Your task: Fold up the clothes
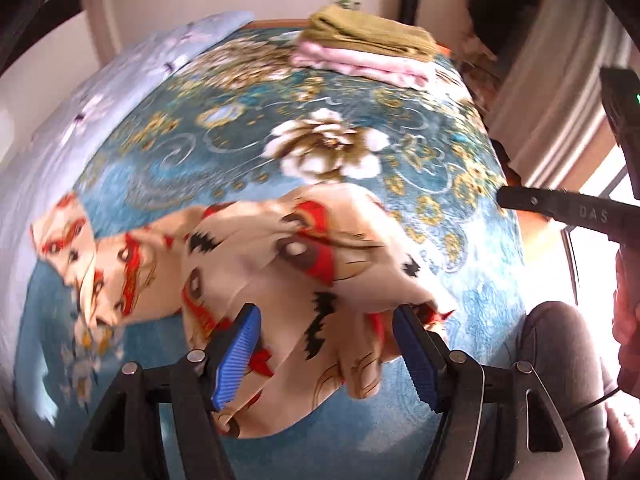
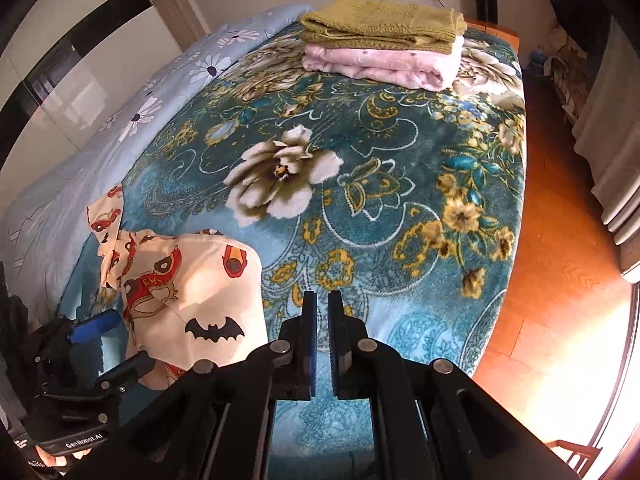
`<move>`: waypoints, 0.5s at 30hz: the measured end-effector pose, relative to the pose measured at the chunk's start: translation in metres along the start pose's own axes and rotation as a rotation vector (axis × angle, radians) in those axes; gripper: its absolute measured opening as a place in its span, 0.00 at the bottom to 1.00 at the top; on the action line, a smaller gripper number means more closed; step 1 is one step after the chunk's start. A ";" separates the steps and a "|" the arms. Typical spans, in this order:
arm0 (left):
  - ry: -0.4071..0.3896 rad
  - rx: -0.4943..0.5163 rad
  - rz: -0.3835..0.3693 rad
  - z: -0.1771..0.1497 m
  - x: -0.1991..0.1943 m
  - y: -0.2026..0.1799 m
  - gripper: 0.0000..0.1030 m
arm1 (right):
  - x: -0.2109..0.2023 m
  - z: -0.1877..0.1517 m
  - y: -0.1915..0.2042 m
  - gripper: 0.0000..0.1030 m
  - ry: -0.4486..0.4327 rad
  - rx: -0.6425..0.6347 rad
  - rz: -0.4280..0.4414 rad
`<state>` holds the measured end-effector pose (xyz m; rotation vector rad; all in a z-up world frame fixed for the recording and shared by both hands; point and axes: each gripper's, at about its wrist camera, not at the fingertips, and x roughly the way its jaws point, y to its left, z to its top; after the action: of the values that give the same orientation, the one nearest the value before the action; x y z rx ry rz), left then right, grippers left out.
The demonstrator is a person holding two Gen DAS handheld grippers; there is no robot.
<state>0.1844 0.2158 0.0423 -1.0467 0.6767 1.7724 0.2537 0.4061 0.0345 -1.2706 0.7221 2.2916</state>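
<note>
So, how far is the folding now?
Done: a folded olive-green knitted garment sits on a folded pink fleece one at the bed's far end. In hand: the open left tool is around the cream car-and-bat print garment, not clamping. Left: folding it. The right tool, nearly shut, holds nothing.

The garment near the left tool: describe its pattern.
Cream garment printed with red cartoon cars and black bats; clearest in the right wrist view.

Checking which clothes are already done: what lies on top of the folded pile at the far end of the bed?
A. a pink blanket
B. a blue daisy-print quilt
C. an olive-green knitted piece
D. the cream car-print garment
C: the olive-green knitted piece rests folded on the pink folded piece, far from the cream car-print garment.
</note>
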 end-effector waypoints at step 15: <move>-0.205 -0.103 0.124 0.045 0.007 0.053 0.03 | -0.002 -0.021 -0.023 0.05 0.035 0.094 0.030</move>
<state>0.1184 0.2331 0.0579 -0.8906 0.5366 2.0082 0.2814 0.4113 0.0213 -1.2671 0.8567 2.2360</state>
